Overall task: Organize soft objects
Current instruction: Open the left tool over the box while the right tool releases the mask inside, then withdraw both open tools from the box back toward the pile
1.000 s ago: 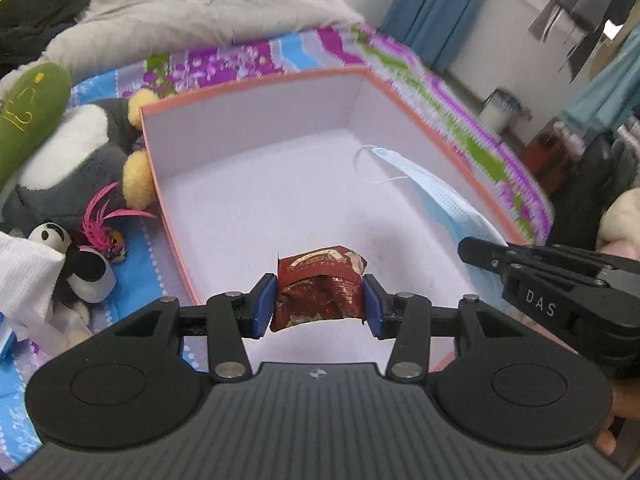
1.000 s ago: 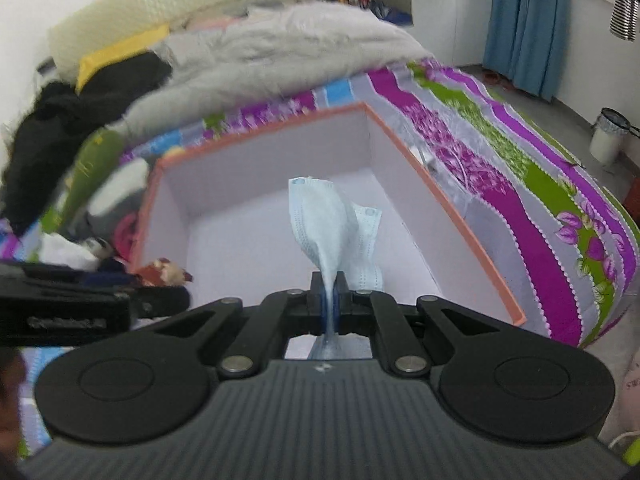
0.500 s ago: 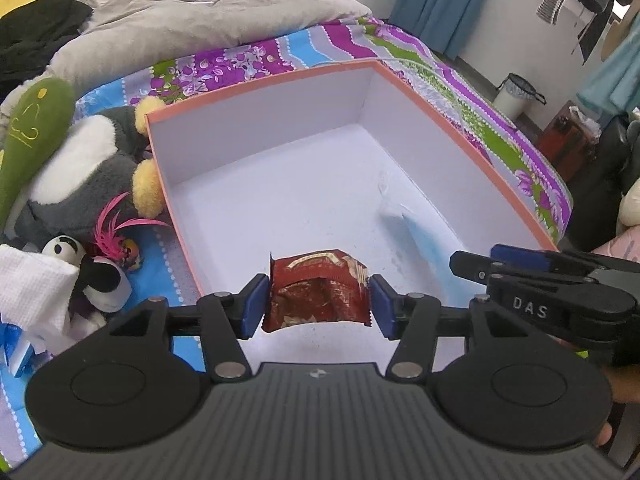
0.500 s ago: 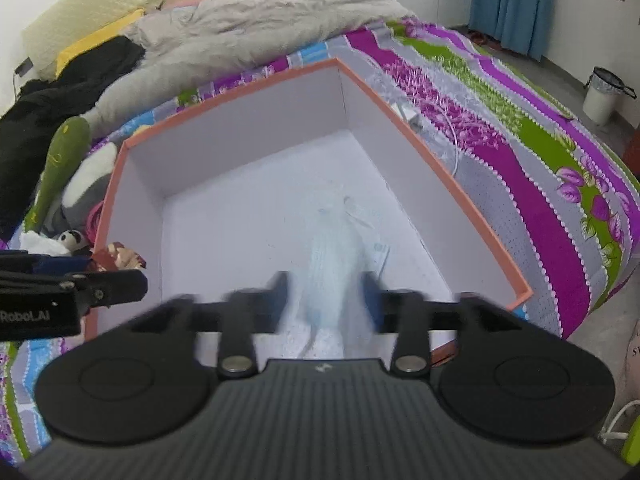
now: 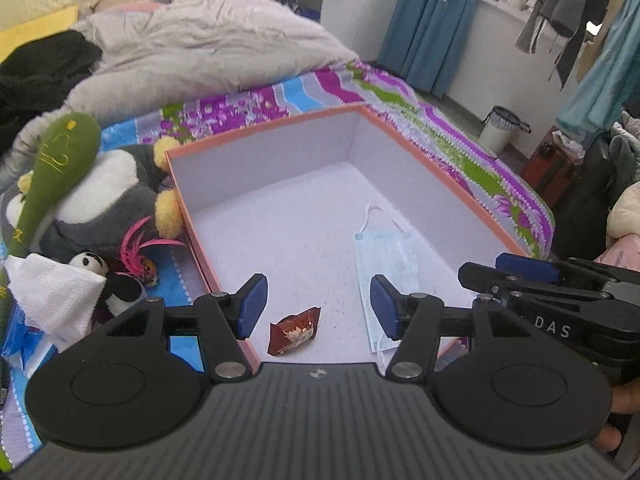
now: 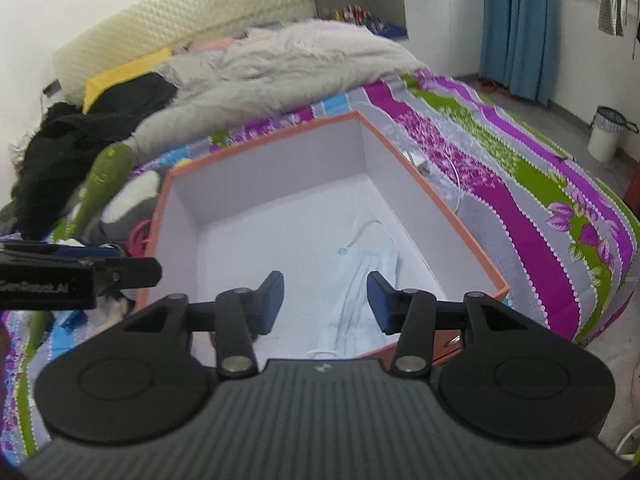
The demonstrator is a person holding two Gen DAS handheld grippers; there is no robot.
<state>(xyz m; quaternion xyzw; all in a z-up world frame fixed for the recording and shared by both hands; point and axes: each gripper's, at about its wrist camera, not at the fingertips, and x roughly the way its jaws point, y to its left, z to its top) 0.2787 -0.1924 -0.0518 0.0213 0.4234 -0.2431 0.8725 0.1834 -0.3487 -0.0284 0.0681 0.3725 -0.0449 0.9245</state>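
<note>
Box point(image 5: 436, 184) sat on bed point(image 5: 460, 148), open side up. In box: snack packet point(image 5: 295, 331) at 6 o'clock on floor, face mask point(image 5: 386, 264) at 4 o'clock along right wall, the two apart. Outside, at 9 o'clock: penguin plush point(image 5: 104, 196) against box wall, panda plush point(image 5: 100, 272) and tissue pack point(image 5: 48, 300) nearer. Duvet point(image 5: 208, 56) behind box at 12 o'clock.
</note>
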